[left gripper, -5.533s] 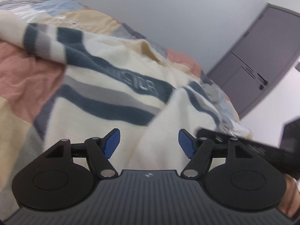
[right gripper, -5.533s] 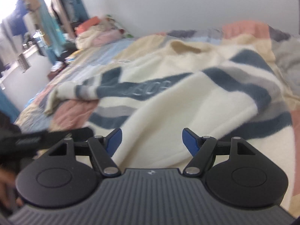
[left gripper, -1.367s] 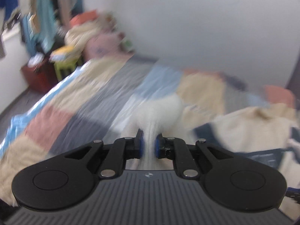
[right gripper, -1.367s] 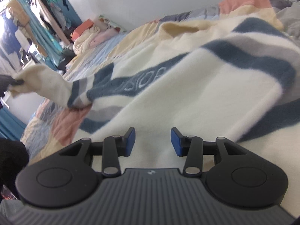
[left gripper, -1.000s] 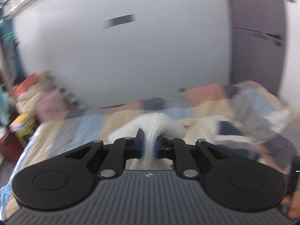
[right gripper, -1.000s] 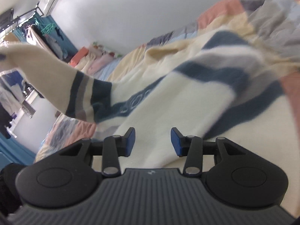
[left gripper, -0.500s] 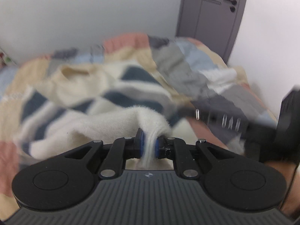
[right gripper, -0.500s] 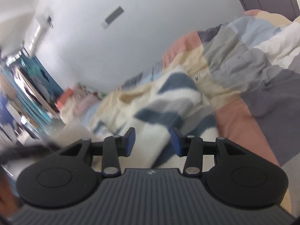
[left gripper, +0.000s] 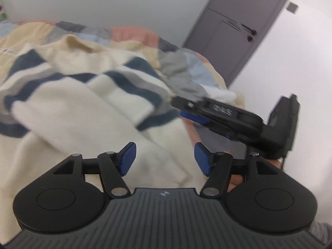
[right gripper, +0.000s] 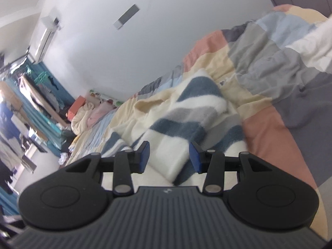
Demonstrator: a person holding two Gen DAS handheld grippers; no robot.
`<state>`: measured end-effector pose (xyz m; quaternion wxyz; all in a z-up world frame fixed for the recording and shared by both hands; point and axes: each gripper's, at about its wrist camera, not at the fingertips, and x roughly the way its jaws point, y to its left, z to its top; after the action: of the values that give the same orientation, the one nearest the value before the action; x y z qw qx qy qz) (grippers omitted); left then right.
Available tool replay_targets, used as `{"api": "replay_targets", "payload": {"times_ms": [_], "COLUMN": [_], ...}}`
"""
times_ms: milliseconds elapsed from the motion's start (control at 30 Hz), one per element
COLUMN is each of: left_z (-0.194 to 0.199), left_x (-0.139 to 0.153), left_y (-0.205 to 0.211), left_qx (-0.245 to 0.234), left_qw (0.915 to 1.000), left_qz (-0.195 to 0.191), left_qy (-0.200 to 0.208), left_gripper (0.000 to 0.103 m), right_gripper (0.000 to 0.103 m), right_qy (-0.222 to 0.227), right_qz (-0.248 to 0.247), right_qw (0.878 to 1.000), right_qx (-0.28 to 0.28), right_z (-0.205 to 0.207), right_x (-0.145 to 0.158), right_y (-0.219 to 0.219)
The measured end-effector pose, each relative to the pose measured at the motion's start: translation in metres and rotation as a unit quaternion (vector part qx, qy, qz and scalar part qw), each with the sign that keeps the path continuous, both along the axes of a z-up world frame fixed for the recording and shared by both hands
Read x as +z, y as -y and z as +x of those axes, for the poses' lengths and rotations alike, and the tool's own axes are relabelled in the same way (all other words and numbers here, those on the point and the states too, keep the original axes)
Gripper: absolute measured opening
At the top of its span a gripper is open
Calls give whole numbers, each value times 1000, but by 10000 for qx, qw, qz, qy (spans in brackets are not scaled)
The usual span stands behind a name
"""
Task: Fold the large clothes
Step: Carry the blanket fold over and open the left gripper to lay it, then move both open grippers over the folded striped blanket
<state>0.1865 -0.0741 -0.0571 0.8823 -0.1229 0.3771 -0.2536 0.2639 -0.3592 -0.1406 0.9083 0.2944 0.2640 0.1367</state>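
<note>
A cream sweater (left gripper: 68,112) with navy and grey stripes lies spread across a patchwork quilt (right gripper: 276,124), its collar toward the wall and one sleeve (left gripper: 124,91) laid over the chest, which reads as the first fold of the garment. At the left of the bed, the left gripper (left gripper: 164,158) hovers low over the cream fabric with its jaws opening; the cloth sits beneath and beyond the blue pads (left gripper: 127,158) rather than pinched by them, so the sleeve appears to be let go here so it can rest flat on the body. To its right, the right gripper (right gripper: 168,156) is held just beside the sweater's edge, jaws parted and gripping nothing, with the folded sleeve end lying under the gap; it looks placed to steady or take up that side next. Beyond it, a grey door (left gripper: 234,31) stands closed in the corner. The count: one sweater, one sleeve visibly folded across it, the second sleeve not clearly made out; two grippers, each with two blue pads; one quilt; one door. A clothes rail (right gripper: 31,95) crowds the far end of the room.
</note>
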Motion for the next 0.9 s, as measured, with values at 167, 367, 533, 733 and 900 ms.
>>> {"api": "replay_targets", "payload": {"times_ms": [167, 367, 533, 733, 900], "left_z": [22, 58, 84, 104, 117], "left_x": [-29, -39, -48, -82, -98], "left_y": [-51, -76, -84, -108, -119], "left_qx": [630, 904, 1292, 1262, 1157], "left_qw": [9980, 9916, 9791, 9862, 9897], "left_qz": [-66, 838, 1265, 820, 643], "left_qy": [-65, 394, 935, 689, 546], "left_gripper": [68, 68, 68, 68, 68], "right_gripper": [46, 46, 46, 45, 44], "right_qy": [-121, 24, 179, 203, 96], "right_qz": [-383, -610, -1073, -1681, -2058], "right_qw": [9982, 9942, 9880, 9810, 9729], "right_qx": [443, 881, 1093, 951, 1048], "right_z": [3, 2, 8, 32, 54], "right_x": [1, 2, 5, -10, -28], "right_y": [-33, -71, -103, -134, -148]}}
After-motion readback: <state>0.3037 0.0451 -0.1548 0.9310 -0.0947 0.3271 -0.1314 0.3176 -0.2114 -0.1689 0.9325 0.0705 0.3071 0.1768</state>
